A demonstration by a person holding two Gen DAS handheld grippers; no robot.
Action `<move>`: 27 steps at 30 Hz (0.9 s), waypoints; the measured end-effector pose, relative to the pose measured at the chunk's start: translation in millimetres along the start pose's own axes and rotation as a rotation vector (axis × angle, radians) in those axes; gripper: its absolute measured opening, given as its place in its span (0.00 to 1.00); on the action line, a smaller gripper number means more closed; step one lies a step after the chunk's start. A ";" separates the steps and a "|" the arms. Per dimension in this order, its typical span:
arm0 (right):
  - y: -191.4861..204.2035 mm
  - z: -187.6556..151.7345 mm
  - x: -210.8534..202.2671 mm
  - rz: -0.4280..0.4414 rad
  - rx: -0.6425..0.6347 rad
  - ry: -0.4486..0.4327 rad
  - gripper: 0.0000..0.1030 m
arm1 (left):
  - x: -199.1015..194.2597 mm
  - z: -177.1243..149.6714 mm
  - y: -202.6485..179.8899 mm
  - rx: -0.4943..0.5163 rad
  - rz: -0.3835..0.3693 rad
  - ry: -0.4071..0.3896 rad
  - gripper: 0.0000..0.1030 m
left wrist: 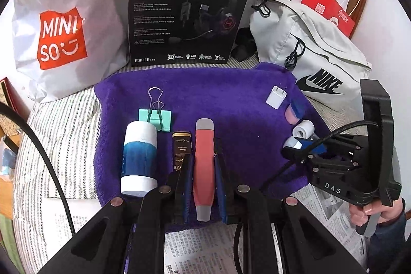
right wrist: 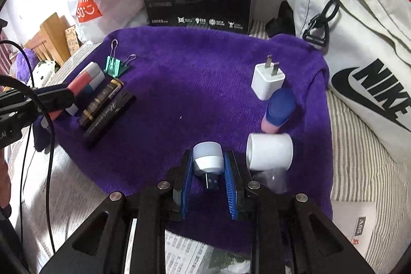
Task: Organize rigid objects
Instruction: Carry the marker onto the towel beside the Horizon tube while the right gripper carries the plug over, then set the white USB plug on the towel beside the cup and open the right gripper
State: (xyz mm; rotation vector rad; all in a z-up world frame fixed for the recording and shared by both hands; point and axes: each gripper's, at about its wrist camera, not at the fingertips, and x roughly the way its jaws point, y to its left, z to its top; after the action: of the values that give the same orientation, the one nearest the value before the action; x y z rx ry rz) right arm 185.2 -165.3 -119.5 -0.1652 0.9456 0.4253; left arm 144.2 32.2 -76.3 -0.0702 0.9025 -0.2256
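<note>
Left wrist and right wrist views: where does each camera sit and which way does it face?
Left wrist: on the left gripper, looking down along its fingers at the purple towel; it is shut on a pink tube; the right gripper and a hand show at right.
Right wrist: on the right gripper, facing the same towel, shut on a small USB light; the left gripper shows at left.
Shared: towel, white charger, green binder clip, headset box.
</note>
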 end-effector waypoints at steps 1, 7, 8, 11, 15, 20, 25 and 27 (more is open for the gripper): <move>0.5 1.3 0.6 -0.002 -0.005 0.003 0.23 | 0.3 -0.2 0.4 0.000 0.005 -0.002 0.16; 3.1 1.8 2.5 -0.013 -0.024 0.000 0.24 | 1.8 -1.0 2.7 0.003 -0.002 0.003 0.16; 2.7 1.6 2.4 -0.010 -0.023 -0.001 0.26 | 2.1 -0.7 3.1 0.003 -0.003 0.004 0.16; 0.7 0.5 -0.2 0.022 -0.013 0.000 0.34 | 1.5 -1.0 4.0 0.004 0.001 0.009 0.16; -0.7 -1.2 -10.4 0.024 -0.011 -0.022 0.45 | 3.8 -0.8 3.1 0.009 -0.002 0.020 0.16; -0.5 -1.0 -26.5 0.015 -0.024 -0.054 0.51 | 8.0 -0.3 -3.7 0.026 -0.001 0.034 0.16; -4.8 -3.9 -37.6 -0.013 -0.021 -0.061 0.51 | 10.0 1.1 -13.6 0.049 0.004 0.045 0.16; -8.3 -7.0 -42.0 -0.021 -0.010 -0.062 0.51 | 11.0 2.1 -17.4 0.056 -0.004 0.050 0.16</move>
State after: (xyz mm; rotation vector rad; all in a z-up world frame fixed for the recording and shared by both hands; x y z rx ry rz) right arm 162.1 -186.8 -89.8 -0.1705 0.8804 0.4134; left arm 149.6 12.7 -80.7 -0.0139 0.9454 -0.2569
